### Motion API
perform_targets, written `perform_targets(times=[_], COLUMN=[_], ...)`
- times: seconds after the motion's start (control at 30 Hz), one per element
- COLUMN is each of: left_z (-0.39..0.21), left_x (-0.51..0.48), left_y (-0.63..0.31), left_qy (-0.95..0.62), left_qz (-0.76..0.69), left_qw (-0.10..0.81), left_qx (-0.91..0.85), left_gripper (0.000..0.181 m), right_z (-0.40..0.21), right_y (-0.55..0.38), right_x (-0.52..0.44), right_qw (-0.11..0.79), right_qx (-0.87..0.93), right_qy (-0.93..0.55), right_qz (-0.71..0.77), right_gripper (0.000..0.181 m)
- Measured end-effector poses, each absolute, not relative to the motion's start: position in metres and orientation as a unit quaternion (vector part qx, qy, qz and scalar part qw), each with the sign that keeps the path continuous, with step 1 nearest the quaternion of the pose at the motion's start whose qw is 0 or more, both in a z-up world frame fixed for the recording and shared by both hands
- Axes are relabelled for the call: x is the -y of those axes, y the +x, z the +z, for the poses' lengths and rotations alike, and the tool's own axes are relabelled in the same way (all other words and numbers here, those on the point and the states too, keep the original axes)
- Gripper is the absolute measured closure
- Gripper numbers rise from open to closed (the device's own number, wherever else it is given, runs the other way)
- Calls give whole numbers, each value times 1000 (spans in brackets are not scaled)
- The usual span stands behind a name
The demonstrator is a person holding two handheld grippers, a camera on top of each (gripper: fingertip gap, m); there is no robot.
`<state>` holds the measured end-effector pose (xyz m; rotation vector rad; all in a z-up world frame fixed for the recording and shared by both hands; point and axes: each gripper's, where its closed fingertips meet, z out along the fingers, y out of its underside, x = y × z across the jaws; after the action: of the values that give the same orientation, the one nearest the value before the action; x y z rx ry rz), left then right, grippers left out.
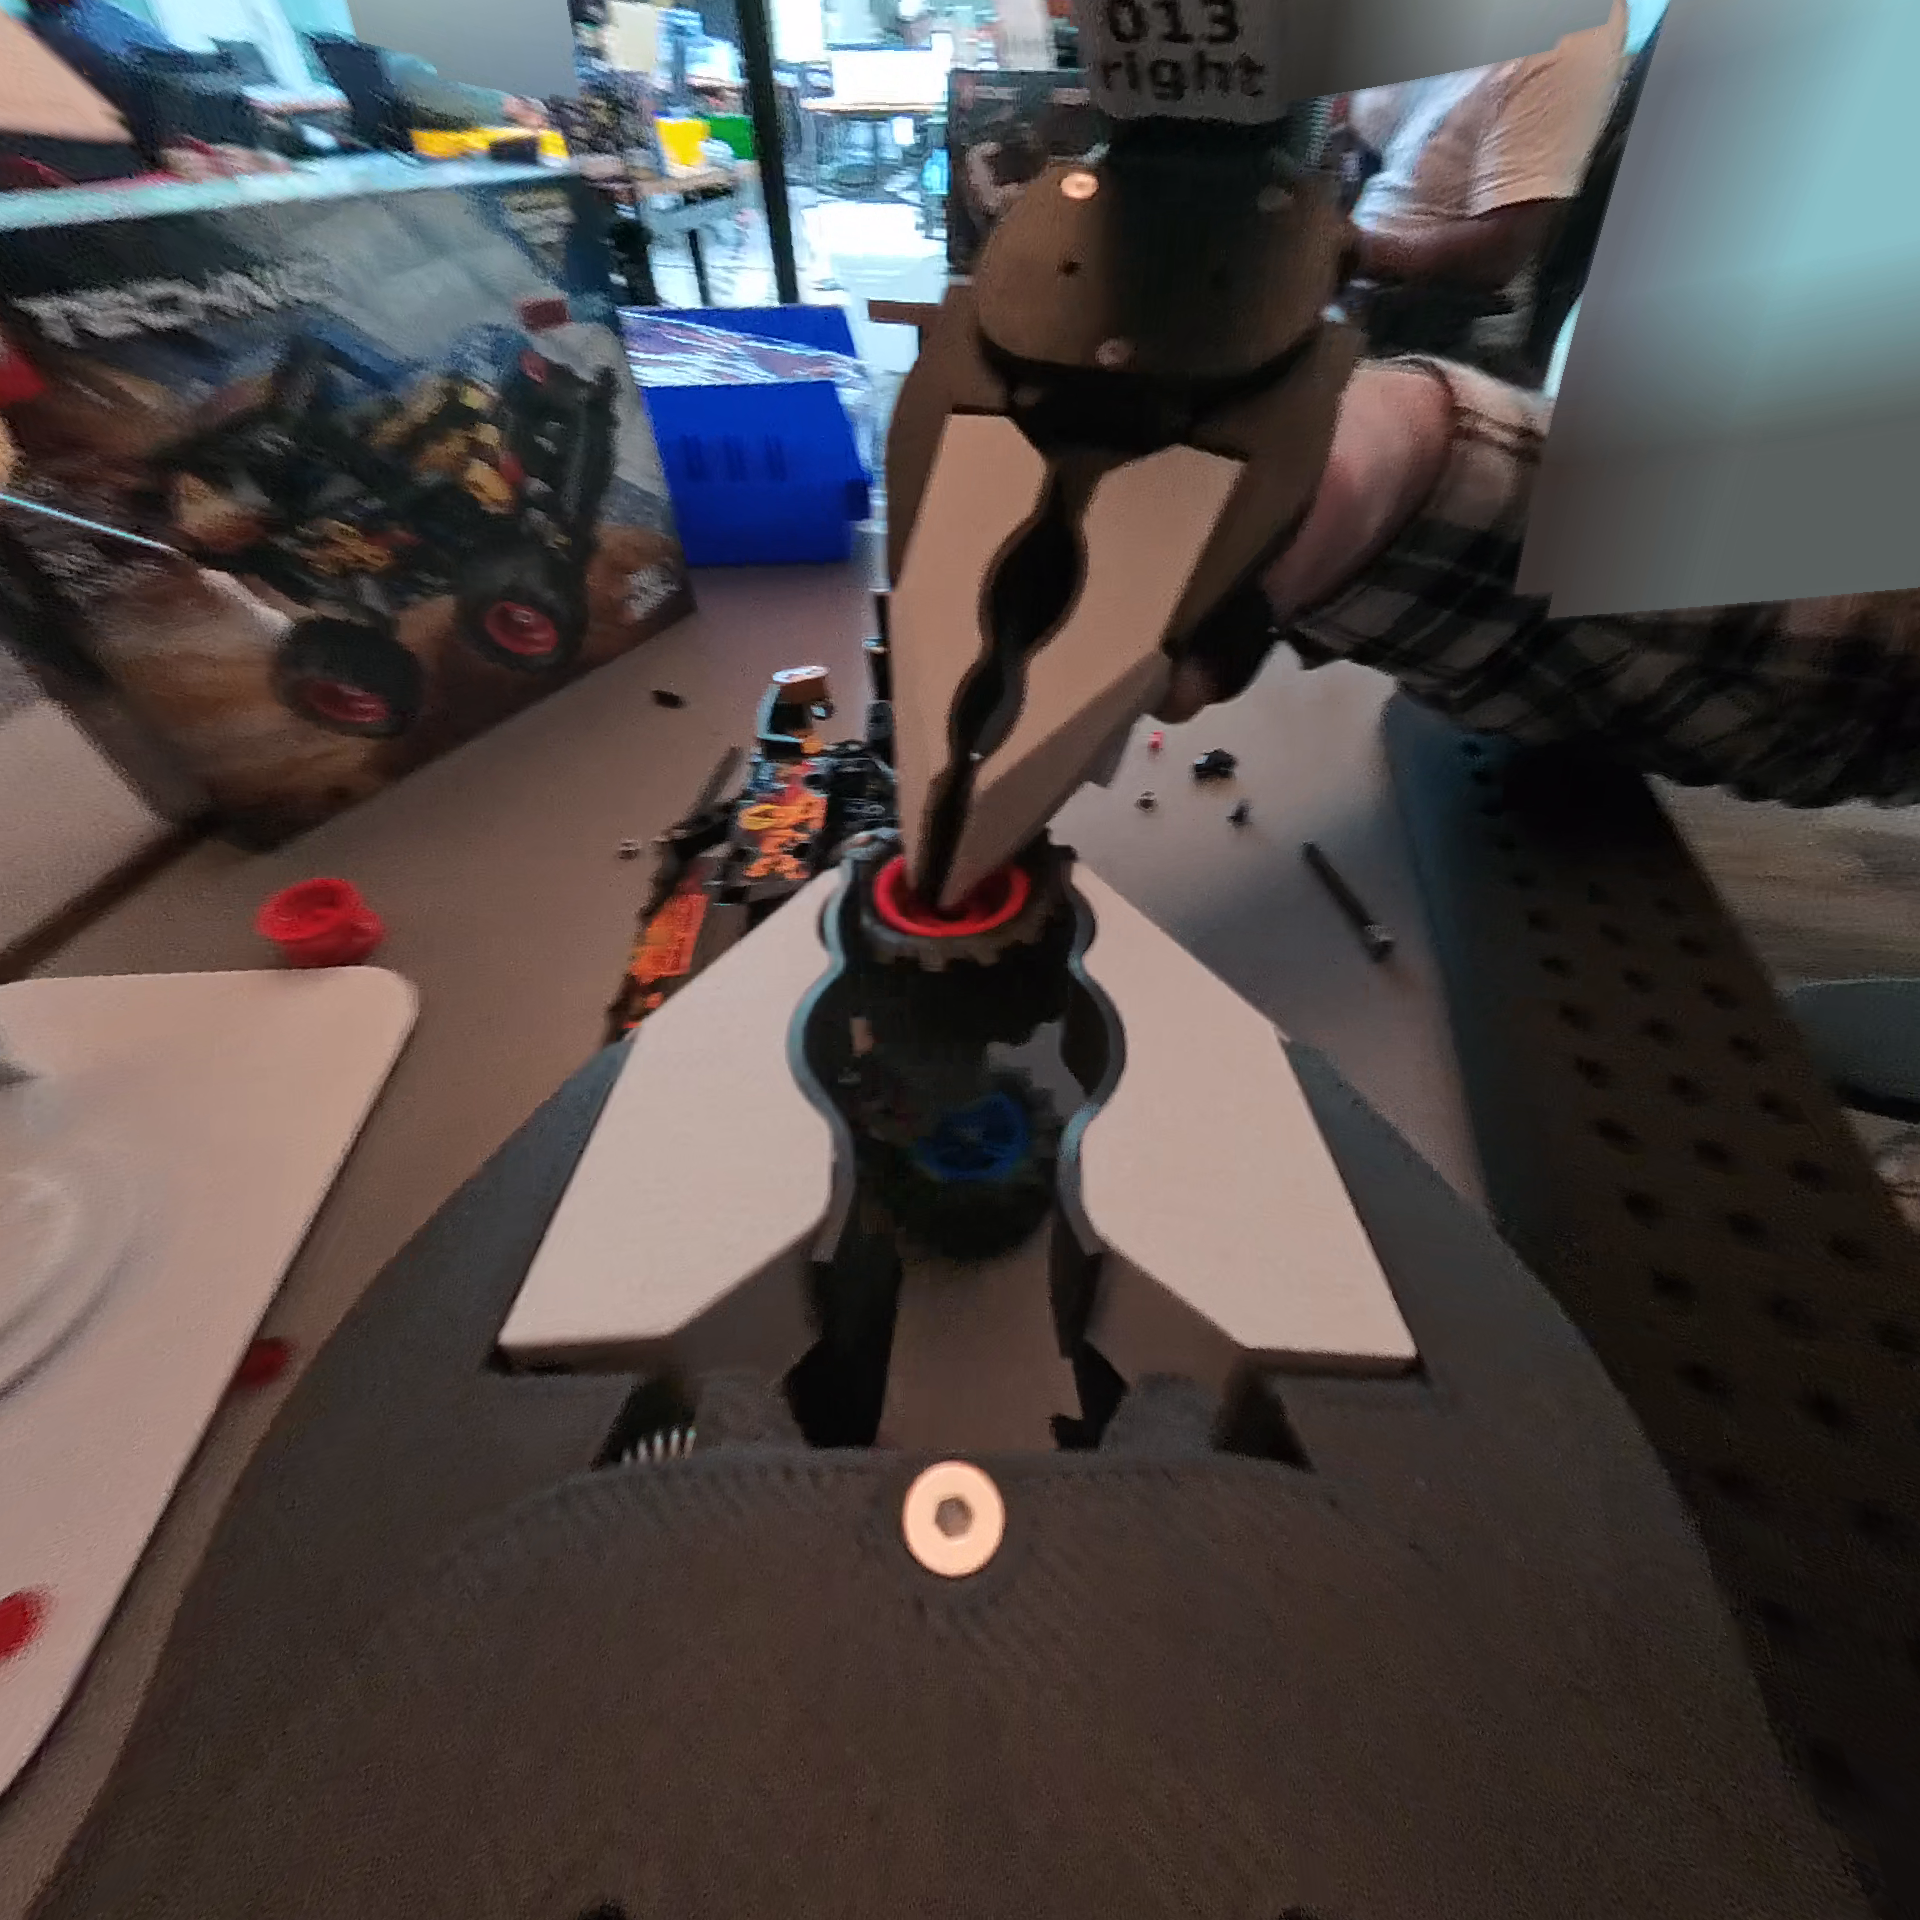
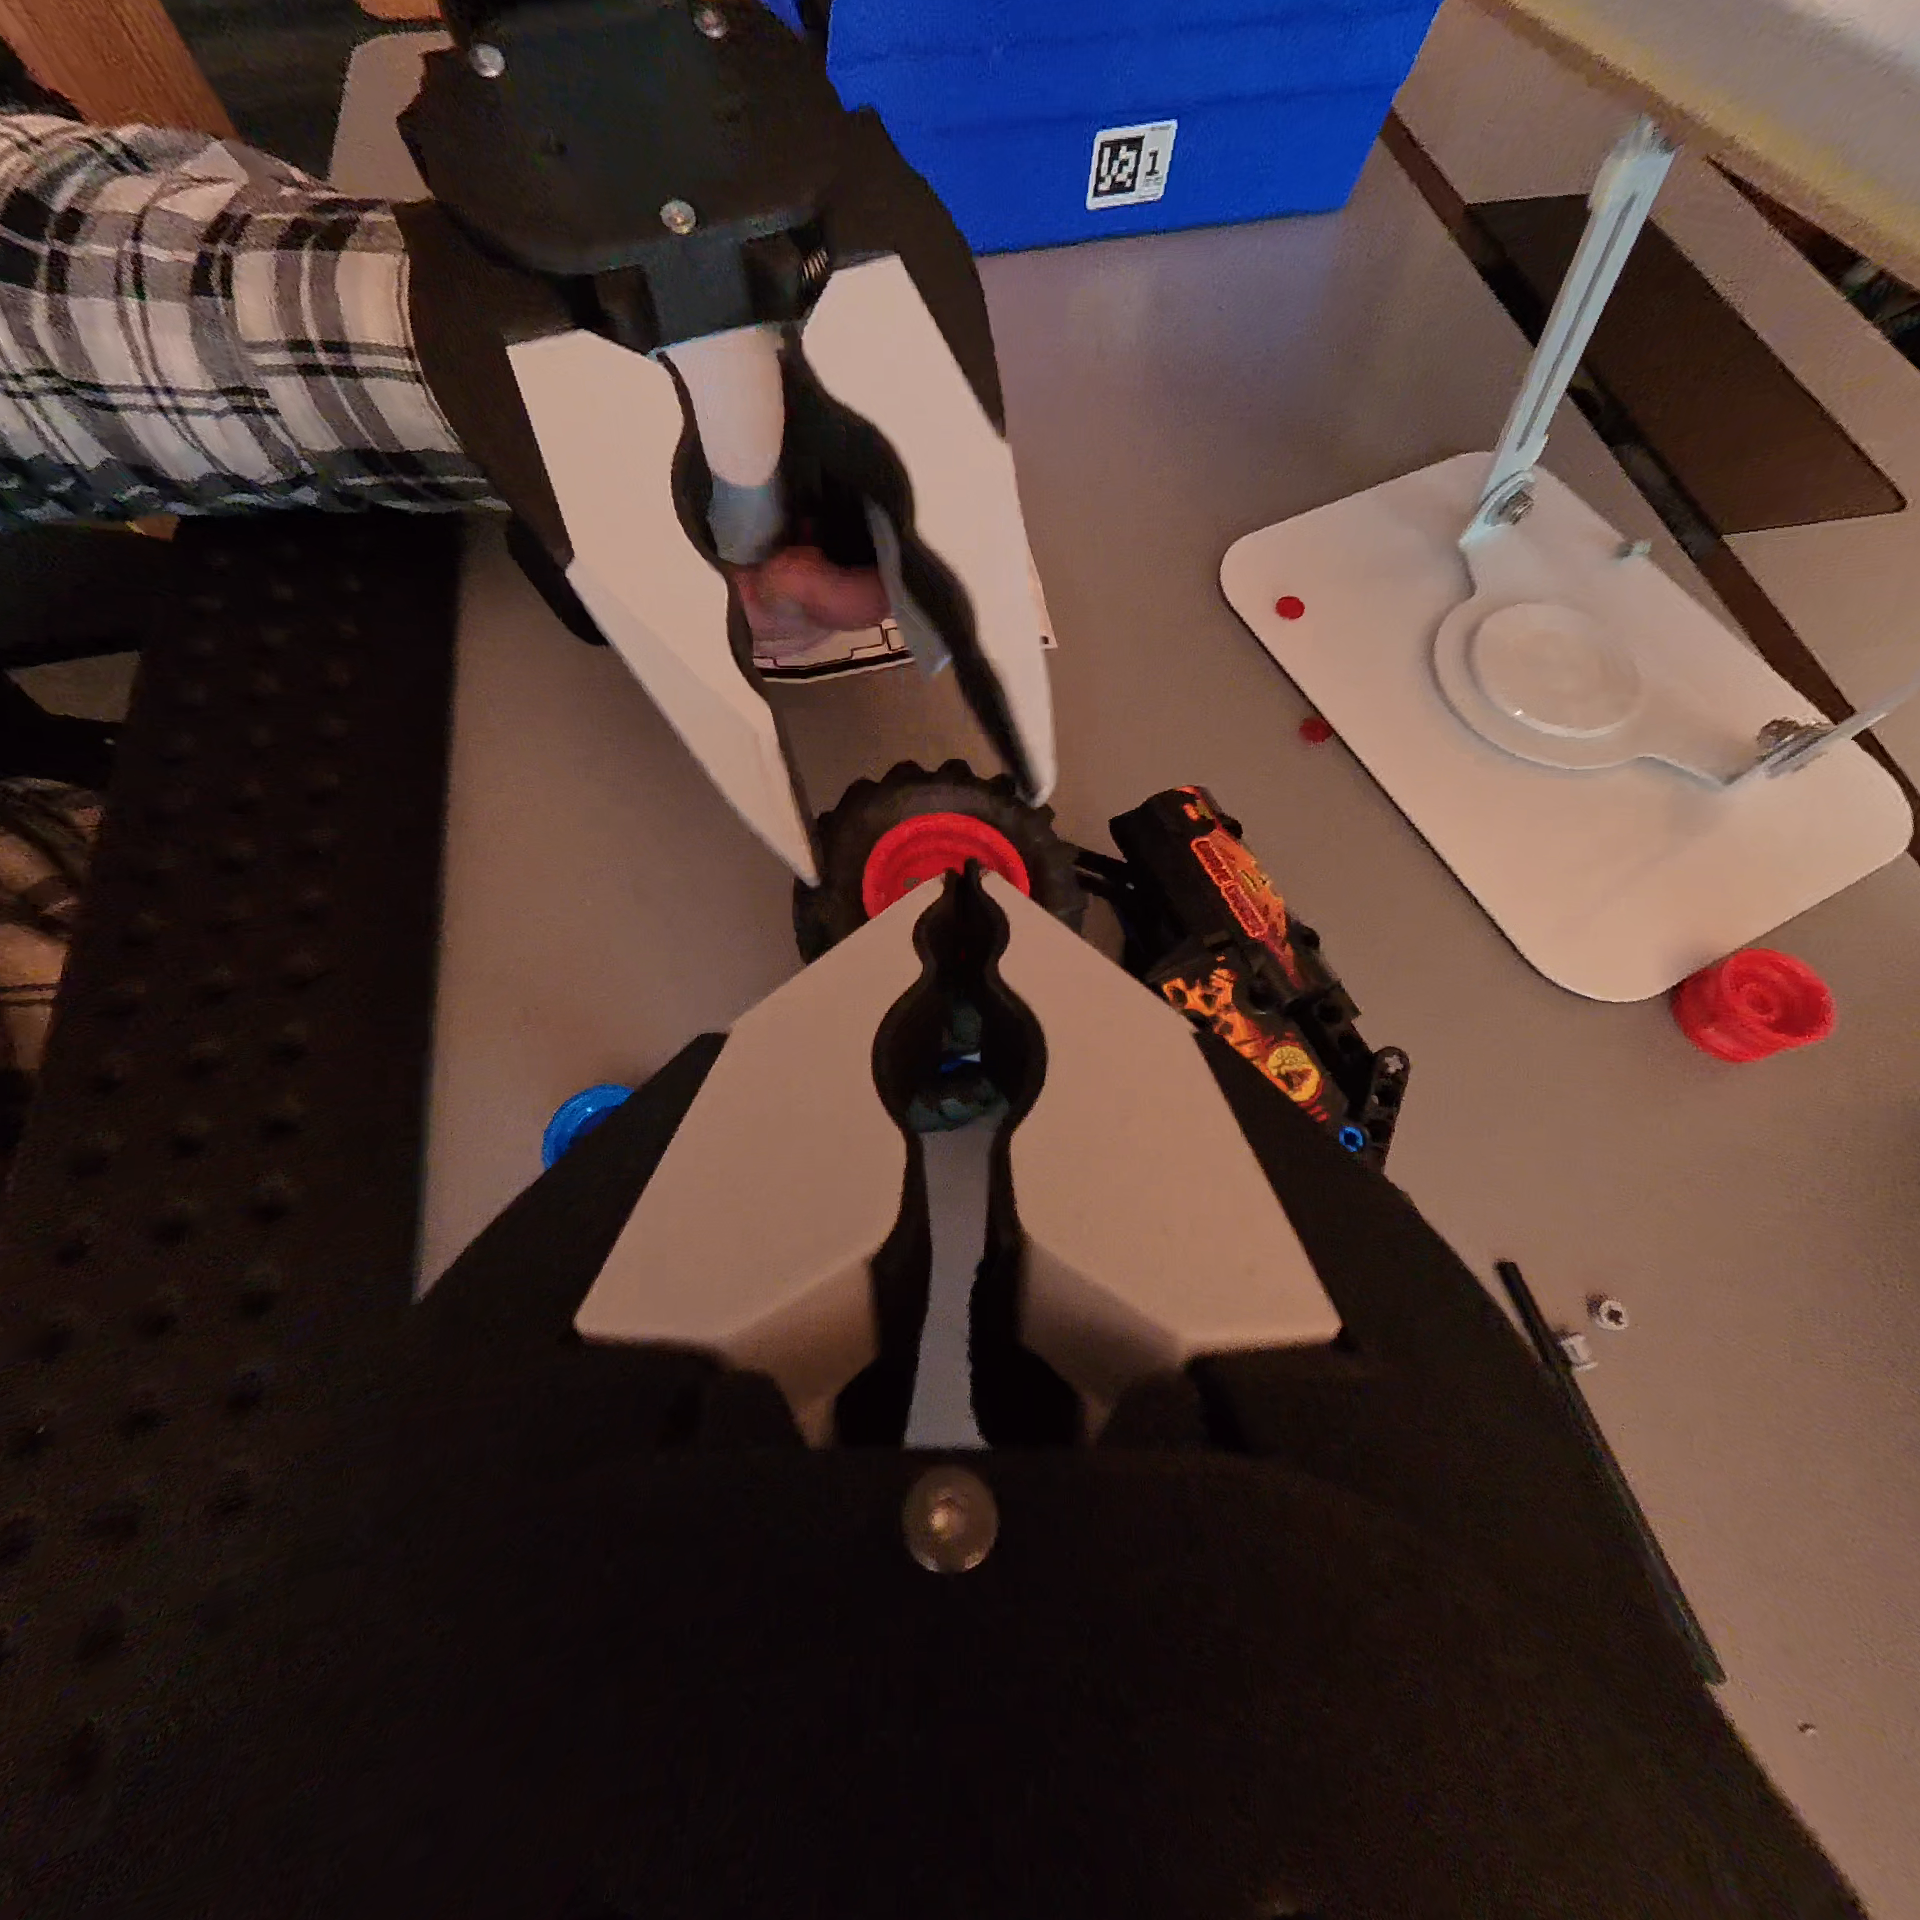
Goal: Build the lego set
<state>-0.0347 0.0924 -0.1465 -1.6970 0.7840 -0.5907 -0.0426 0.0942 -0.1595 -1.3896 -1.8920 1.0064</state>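
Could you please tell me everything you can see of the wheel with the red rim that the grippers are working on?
The wheel has a black knobby tyre, rubbery-looking, around a glossy red plastic rim. It sits at the end of the black-and-orange lego truck on the grey table. The left gripper brackets the tyre; the right gripper, jaws shut, pokes its tips into the rim's centre.

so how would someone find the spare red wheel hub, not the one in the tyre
Start at the flat white stand base on the grey table. The loose red plastic wheel hub lies against that base's near corner. Unlike the red hub in the black tyre, it is bare and untouched.
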Motion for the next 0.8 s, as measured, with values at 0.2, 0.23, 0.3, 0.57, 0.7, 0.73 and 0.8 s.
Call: perform_targets(times=[0.2,0.23,0.3,0.57,0.7,0.73,0.8], left_z=[-150,-151,-152,-153,-154,-154,-155], left_x=[-95,-95,-95,-96,-95,-95,-96], left_y=[-35,-35,-34,-33,-33,-33,-33], left_qy=[-727,-727,-728,-727,-721,-719,-718], left_qz=[-266,-270,-275,-277,-278,-284,-257], left_qw=[542,539,536,542,553,554,565], left_qx=[-326,-328,-328,-319,-313,-310,-314], left_gripper=[139,139,139,139,139,139,152], right_z=[-157,-153,-144,-155,-157,-158,-161], right_y=[-43,-43,-40,-36,-37,-38,-40], right_x=[-93,-98,-103,-105,-104,-100,-89], right_qw=[292,309,321,341,362,360,351], right_qx=[676,660,637,672,678,685,698], right_qy=[-523,-527,-533,-524,-519,-512,-503], right_qz=[429,437,455,396,375,374,371], right_gripper=[181,181,181,181,181,181,181])
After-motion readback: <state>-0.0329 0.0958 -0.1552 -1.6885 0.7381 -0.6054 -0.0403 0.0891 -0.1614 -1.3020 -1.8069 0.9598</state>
